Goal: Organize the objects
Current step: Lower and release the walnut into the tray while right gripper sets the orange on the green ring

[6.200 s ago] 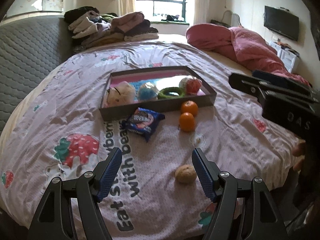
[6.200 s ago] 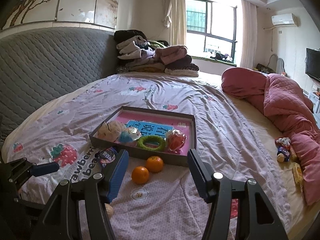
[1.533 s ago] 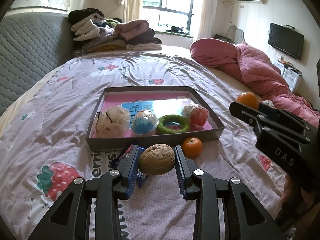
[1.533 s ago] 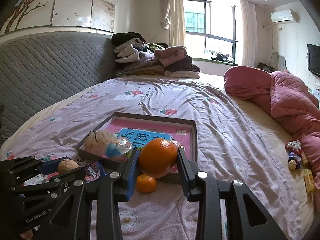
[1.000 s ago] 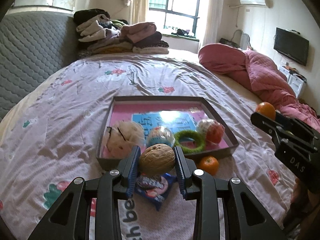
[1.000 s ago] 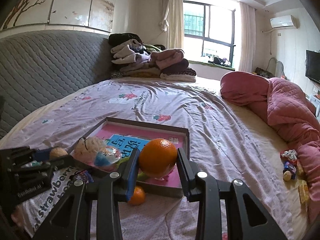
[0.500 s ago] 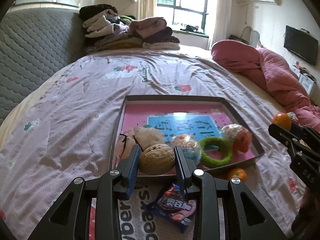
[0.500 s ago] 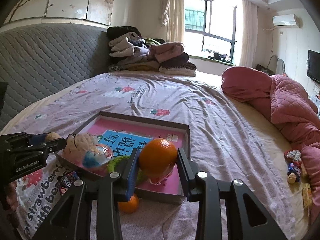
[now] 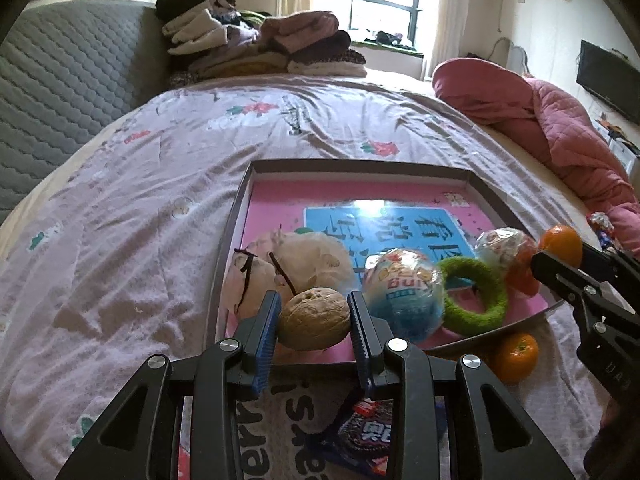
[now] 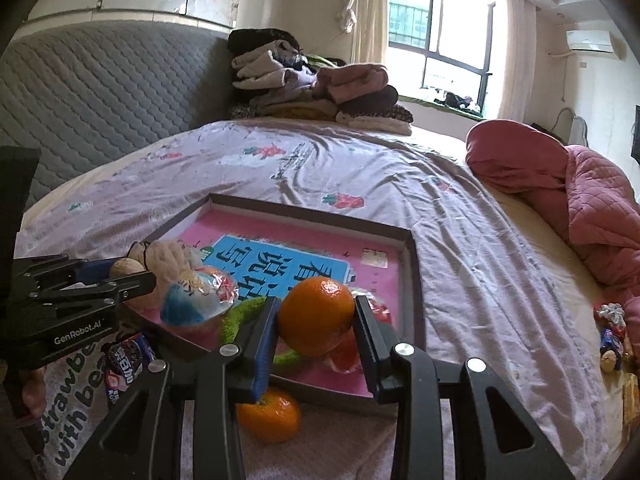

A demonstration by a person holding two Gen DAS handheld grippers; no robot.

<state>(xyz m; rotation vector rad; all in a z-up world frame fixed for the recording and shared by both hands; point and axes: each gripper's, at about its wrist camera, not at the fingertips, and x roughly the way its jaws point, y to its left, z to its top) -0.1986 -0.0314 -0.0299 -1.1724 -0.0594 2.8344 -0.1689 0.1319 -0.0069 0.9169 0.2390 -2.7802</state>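
My left gripper (image 9: 313,322) is shut on a brown walnut (image 9: 314,318), held over the near left corner of the dark-rimmed tray (image 9: 360,167) with a pink floor. My right gripper (image 10: 316,322) is shut on an orange (image 10: 316,314), above the tray's (image 10: 414,280) near right part. Inside the tray lie a cream plush toy (image 9: 304,264), a wrapped blue ball (image 9: 402,294), a green ring (image 9: 472,296) and a wrapped red ball (image 9: 504,246). A second orange (image 9: 516,356) and a dark snack packet (image 9: 366,436) lie on the bedsheet in front of the tray.
The bed sheet (image 9: 140,220) has a grey quilted headboard (image 9: 60,92) on the left, folded clothes (image 9: 260,40) stacked at the far end and a pink quilt (image 9: 560,128) on the right. Small toys (image 10: 612,332) lie at the bed's right edge.
Both grippers have moved forward and lower toward the tray, each keeping its grip. The tray and its contents now look larger and closer in both views.
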